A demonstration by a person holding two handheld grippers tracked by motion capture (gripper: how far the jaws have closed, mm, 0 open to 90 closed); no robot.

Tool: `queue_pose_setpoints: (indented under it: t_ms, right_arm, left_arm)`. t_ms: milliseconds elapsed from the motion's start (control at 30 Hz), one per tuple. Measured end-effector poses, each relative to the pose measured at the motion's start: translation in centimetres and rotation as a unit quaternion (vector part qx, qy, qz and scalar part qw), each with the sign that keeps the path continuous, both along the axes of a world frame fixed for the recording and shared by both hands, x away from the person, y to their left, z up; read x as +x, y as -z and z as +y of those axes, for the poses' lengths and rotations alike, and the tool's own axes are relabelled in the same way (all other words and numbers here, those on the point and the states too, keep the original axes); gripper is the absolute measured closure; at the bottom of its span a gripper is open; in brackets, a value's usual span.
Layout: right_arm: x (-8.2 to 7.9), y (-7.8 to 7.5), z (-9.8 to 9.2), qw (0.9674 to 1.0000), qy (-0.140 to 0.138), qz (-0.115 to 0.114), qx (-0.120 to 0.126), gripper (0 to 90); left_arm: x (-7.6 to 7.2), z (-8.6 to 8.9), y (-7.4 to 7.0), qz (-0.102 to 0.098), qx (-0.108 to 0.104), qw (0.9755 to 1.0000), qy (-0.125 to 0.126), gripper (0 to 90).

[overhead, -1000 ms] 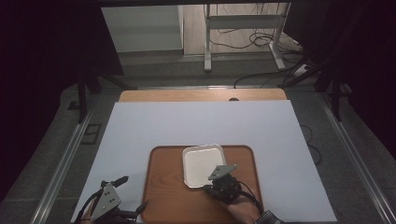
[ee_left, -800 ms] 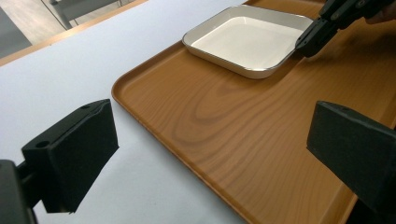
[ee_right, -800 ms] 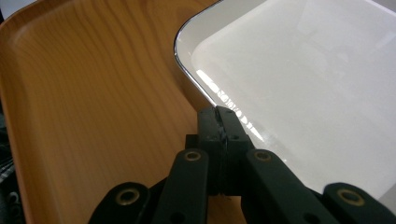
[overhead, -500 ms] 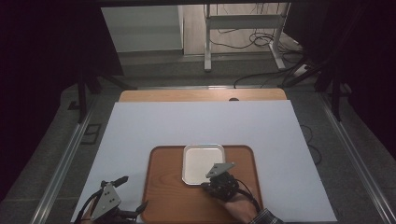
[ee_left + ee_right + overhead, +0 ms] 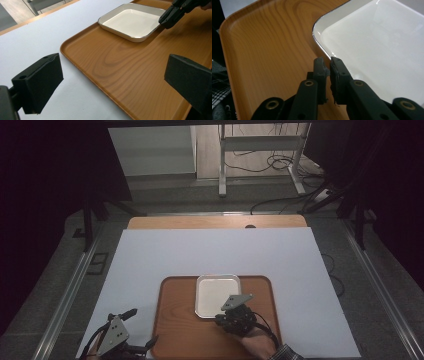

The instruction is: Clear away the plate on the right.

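Observation:
A white square dish (image 5: 215, 292) lies on a brown wooden tray (image 5: 180, 330). My right gripper (image 5: 226, 309) sits at the dish's near right corner. In the right gripper view its jaws (image 5: 329, 65) stand either side of the dish's rim (image 5: 322, 47), which enters the narrow gap between them. They have just been opening a little, and the pads look slightly off the rim. My left gripper (image 5: 141, 326) rests wide open at the tray's near left corner. Between its fingers (image 5: 113, 82) there is only bare tray (image 5: 112, 62) and table. That view also has the dish (image 5: 130, 21) and the right gripper (image 5: 175, 12).
The tray lies on a white sheet (image 5: 215, 250) covering the table, with a strip of wooden tabletop (image 5: 215, 222) bare at the far edge. Metal rails (image 5: 75, 290) run along both sides. Cables and a stand's legs (image 5: 260, 175) lie on the floor beyond.

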State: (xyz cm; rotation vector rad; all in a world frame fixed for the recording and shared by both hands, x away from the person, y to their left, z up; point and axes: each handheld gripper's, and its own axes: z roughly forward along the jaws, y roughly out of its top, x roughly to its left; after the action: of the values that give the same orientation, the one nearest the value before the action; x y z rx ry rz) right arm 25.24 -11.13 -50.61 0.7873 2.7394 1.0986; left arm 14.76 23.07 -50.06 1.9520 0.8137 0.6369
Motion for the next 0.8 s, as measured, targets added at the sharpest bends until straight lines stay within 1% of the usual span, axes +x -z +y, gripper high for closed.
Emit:
queue_pose_setpoints:
  t_ms: [200,400,567,800]
  right_arm:
    - [0.1,-0.4,-0.3,0.9999,0.005,-0.003,0.008,76.0]
    - [0.2,-0.8,-0.7,0.9998,0.01,-0.008,0.013,69.9]
    - [0.3,-1.0,-0.9,0.9998,0.015,-0.007,0.014,66.3]
    - [0.6,-1.3,-1.6,0.9994,0.026,-0.012,0.02,57.9]
  left_arm:
    - [0.0,0.0,0.0,0.0,0.0,1.0,0.0,1.6]
    - [0.0,0.0,0.0,0.0,0.0,1.0,0.0,1.7]
    - [0.0,0.0,0.0,-0.001,0.0,1.0,0.0,1.6]
    - [0.0,0.0,0.0,-0.001,0.0,1.0,0.0,1.7]
